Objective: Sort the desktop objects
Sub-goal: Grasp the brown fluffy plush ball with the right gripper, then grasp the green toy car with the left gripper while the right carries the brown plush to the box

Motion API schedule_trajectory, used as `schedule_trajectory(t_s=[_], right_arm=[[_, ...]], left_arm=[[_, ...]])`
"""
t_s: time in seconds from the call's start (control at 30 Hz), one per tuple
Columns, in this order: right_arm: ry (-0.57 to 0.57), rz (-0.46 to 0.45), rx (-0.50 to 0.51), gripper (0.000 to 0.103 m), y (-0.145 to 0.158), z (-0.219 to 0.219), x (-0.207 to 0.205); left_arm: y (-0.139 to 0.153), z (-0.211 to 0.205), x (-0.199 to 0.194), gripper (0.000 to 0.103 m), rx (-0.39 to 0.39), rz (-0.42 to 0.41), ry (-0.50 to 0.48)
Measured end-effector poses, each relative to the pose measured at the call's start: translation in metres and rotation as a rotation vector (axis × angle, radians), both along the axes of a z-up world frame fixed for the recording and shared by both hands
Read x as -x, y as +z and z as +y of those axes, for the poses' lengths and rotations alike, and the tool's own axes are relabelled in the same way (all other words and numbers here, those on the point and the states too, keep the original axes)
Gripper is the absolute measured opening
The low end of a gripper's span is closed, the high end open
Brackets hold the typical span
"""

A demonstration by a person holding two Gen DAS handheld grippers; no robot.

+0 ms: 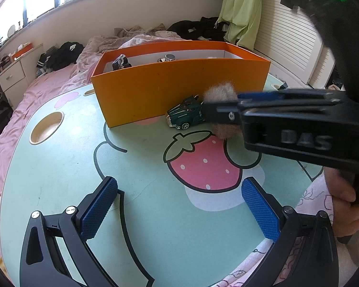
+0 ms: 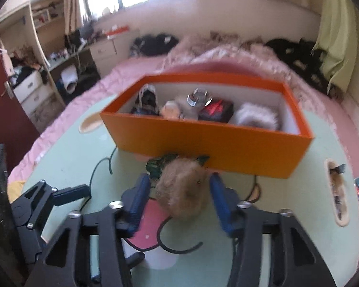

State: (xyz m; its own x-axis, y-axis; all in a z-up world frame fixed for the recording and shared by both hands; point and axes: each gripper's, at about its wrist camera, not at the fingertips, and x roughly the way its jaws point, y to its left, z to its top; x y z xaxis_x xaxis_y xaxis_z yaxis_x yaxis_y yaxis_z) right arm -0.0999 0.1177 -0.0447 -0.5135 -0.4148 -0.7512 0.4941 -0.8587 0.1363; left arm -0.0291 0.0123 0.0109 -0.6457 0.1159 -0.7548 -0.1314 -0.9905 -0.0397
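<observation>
An orange box (image 1: 179,91) stands on a mint-green surface (image 1: 143,157) printed with a pink white-dotted strawberry (image 1: 203,167); just beside the box, a dark green toy car (image 1: 185,116) and a tan fuzzy ball (image 2: 183,192).

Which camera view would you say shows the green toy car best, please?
The left wrist view: the green toy car shows sharply from the side beside the orange box. In the right wrist view it is blurred and mostly hidden behind the brown fluffy ball.
</observation>
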Motion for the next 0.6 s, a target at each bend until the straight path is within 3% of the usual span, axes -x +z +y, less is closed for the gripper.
schedule_trajectory(t_s=[0.07, 0.27, 0.4, 0.6], right_arm=[[-0.003, -0.006, 0.032, 0.025, 0.000, 0.008, -0.001], [-0.037, 0.060, 0.126, 0.025, 0.006, 0.048, -0.031], [-0.119, 0.104, 0.203, 0.025, 0.008, 0.084, -0.049], [-0.213, 0.122, 0.271, 0.025, 0.008, 0.124, -0.059]], left_arm=[[0.000, 0.000, 0.000, 0.103, 0.000, 0.000, 0.000], [0.000, 0.000, 0.000, 0.103, 0.002, -0.003, 0.001], [0.005, -0.002, 0.005, 0.103, -0.005, -0.006, 0.011], [0.026, -0.001, 0.038, 0.103, -0.060, 0.006, 0.083]])
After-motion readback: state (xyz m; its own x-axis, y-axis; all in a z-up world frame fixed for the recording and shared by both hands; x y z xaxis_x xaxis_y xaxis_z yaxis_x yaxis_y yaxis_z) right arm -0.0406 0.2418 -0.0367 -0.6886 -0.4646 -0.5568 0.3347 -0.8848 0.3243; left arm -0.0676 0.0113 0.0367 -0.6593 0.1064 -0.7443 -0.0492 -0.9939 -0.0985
